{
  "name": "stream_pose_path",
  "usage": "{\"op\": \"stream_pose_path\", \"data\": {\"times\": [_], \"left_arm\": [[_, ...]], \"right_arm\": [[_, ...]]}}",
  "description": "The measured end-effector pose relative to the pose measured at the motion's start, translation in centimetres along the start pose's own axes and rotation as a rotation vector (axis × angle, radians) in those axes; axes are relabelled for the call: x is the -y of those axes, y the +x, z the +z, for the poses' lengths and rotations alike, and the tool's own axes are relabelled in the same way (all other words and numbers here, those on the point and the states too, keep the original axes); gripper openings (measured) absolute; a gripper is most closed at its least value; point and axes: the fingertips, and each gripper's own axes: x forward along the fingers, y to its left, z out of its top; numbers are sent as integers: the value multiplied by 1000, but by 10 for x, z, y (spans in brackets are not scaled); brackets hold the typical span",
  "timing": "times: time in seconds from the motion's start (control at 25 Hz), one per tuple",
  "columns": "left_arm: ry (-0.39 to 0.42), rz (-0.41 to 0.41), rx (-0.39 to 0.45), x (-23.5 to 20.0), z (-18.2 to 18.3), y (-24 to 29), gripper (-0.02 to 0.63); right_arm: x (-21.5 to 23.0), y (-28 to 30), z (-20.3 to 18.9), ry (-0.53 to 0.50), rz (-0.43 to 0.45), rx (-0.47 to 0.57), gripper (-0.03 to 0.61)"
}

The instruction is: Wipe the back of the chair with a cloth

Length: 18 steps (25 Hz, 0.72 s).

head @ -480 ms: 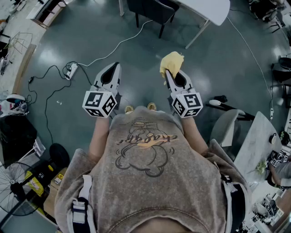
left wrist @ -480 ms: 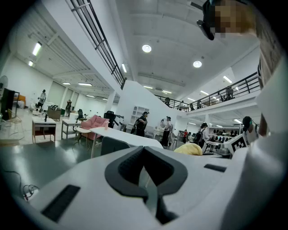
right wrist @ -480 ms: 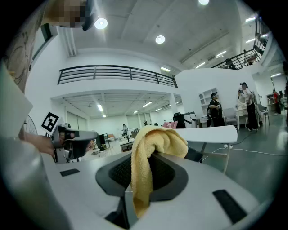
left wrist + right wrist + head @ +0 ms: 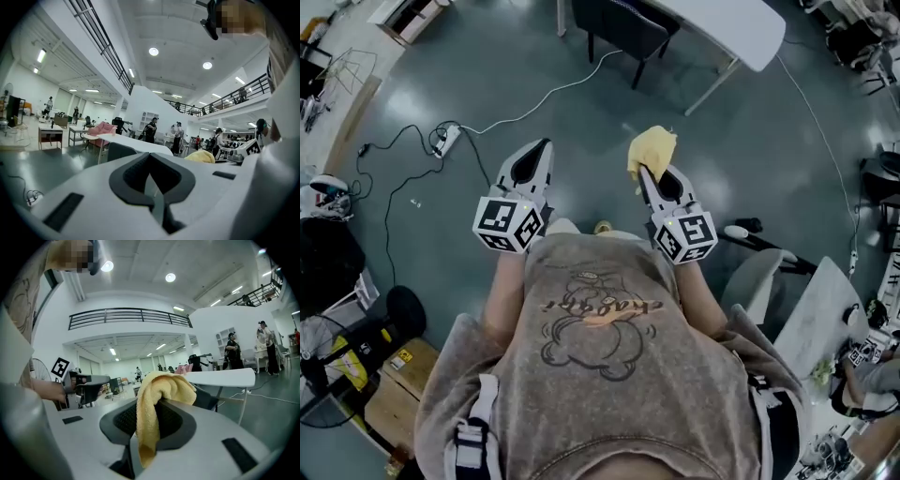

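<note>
The person stands on the grey floor [image 4: 750, 141] with both grippers held out in front, the right gripper [image 4: 641, 171] clamped on a yellow cloth [image 4: 652, 147] that bunches above its jaws and hangs down between them. The left gripper [image 4: 546, 145] has its jaws pressed together with nothing in them. The dark chair [image 4: 623, 23] stands ahead, well apart from both, beside a white table [image 4: 736, 23].
</note>
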Motion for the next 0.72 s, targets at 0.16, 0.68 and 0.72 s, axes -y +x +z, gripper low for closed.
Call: {"op": "stream_pose_path", "data": {"times": [0.16, 0.68, 0.72], "left_arm": [[-8, 38, 11, 7, -6, 1, 9], [-10, 43, 24, -10, 2, 46, 9], [-10, 39, 22, -14, 3, 55, 9]], "right_arm": [[5, -1, -2, -8, 47, 2, 92], [41, 38, 0, 26, 55, 11, 92], [47, 43, 1, 28, 52, 7, 92]]}}
